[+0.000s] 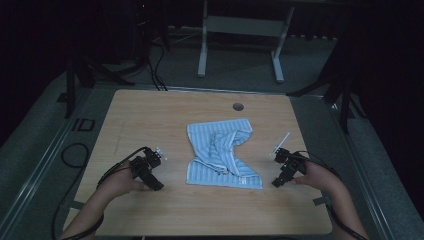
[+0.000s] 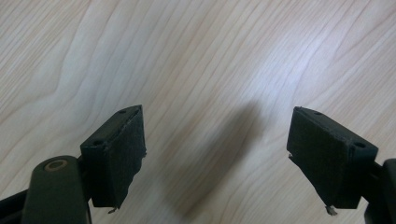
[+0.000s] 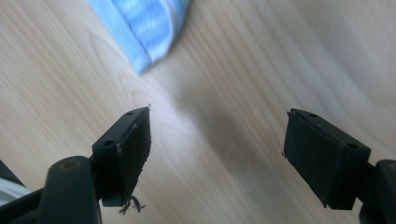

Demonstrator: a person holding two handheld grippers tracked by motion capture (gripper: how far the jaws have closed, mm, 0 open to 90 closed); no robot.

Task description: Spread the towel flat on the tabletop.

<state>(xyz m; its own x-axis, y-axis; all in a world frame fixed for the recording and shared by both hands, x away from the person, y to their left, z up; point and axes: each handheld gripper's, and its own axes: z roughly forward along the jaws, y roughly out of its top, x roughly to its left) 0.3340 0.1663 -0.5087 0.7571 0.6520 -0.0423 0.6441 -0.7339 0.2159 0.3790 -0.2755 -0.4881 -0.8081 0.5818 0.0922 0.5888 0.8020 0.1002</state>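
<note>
In the high view, a crumpled blue-and-white striped cloth towel [image 1: 222, 152] is seen lying near the middle of a light wooden rectangular counter [image 1: 150, 115], with one upper corner folded down across its middle and a small white label at its near right corner. The left claw [image 1: 159, 153] is held by the person's left hand [image 1: 122, 181] to the left of the towel, well apart from it, and the right claw [image 1: 278, 152] is held by the right hand [image 1: 314, 176] to the right of the towel, near its right edge but clear of it. A small round grey hole [image 1: 238, 106] is set in the counter beyond the towel, and the white legs of a metal frame [image 1: 202, 45] are seen on the grey floor behind. In the left gripper view, the two black jaws of the left claw are spread wide above bare wood grain, with nothing between them. In the right gripper view, the jaws of the right claw are likewise spread wide over bare wood, nothing being pinched, and a blurred corner of the striped towel [image 3: 140, 23] is seen on the counter ahead, beyond the left-hand jaw and untouched by it.
</note>
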